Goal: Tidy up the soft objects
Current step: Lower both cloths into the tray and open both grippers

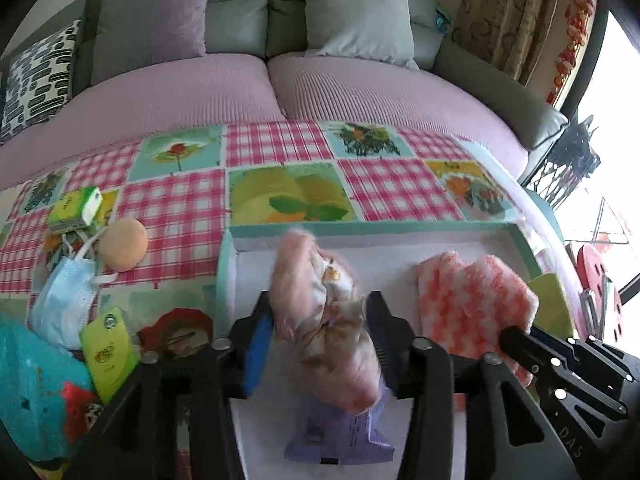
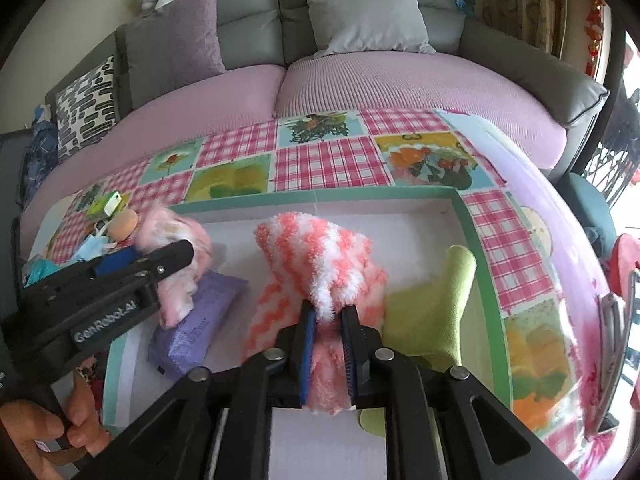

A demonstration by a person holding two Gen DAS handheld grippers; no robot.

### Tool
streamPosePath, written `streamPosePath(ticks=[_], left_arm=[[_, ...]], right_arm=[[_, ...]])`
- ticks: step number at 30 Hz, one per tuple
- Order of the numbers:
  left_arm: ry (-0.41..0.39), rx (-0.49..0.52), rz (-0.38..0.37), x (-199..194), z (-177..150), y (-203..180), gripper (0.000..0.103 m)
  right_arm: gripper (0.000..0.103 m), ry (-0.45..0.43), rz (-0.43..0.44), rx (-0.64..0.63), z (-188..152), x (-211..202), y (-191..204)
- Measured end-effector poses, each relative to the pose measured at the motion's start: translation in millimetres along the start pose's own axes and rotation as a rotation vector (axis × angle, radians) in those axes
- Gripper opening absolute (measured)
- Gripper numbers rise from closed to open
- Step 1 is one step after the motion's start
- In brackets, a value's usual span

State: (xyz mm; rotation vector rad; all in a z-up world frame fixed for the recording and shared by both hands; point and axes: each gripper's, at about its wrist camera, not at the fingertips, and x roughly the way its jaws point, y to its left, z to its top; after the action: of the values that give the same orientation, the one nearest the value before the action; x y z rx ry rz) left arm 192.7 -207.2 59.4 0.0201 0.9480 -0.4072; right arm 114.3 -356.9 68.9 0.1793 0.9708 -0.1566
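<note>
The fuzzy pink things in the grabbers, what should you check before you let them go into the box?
1. Right gripper shut on the striped fuzzy sock: ok.
2. Left gripper around the pink fluffy cloth: ok.
3. Both are over the white box: ok.
4. Bare floor under the cloth: not ok, purple packet lies there.
5. Sock clear of the green cloth: cannot tell.
</note>
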Motion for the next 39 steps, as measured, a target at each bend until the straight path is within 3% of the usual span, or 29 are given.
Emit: streamPosePath(ticks=[9, 11, 13, 15, 17, 19, 21, 24, 31, 39], left_arm=[[-0.015, 0.035, 0.023, -23, -7, -4, 0.066], [-0.020, 0.033, 0.035, -28, -8, -2, 0.071], [-0.025, 0.033, 0.059, -33, -10, 1, 0.073], [-0.035, 0.033, 0.078, -37, -12, 5, 0.081], [-0.041, 0.032, 0.101, -42, -14, 9, 0.082], [-0.045, 0.030, 0.122, -46, -14, 12, 0.083], [-0.051, 0.024, 0.136, -49, -15, 17, 0.093], [-0.062, 0.010, 0.157, -54, -15, 23, 0.096], [-0.105, 0.030, 0.267, -69, -13, 28, 0.096], [-0.115, 0.014, 0.259, -80, -11, 37, 0.096]], right_arm=[[0.024, -0.018, -0.025, -0.025, 3, -22, 3], [0.033, -0.010, -0.035, -0.027, 2, -24, 2], [0.058, -0.002, -0.044, -0.026, 1, -25, 0], [0.061, 0.007, -0.057, -0.027, -1, -25, -1], [0.063, 0.007, -0.067, -0.028, -3, -27, -1], [0.074, 0.012, -0.071, -0.032, -4, -28, 0], [0.081, 0.017, -0.075, -0.042, -4, -28, 2], [0.101, 0.010, -0.076, -0.051, -5, -29, 6], [0.103, 0.001, -0.074, -0.060, -7, -30, 10], [0.103, 0.015, -0.100, -0.050, -6, -29, 13]])
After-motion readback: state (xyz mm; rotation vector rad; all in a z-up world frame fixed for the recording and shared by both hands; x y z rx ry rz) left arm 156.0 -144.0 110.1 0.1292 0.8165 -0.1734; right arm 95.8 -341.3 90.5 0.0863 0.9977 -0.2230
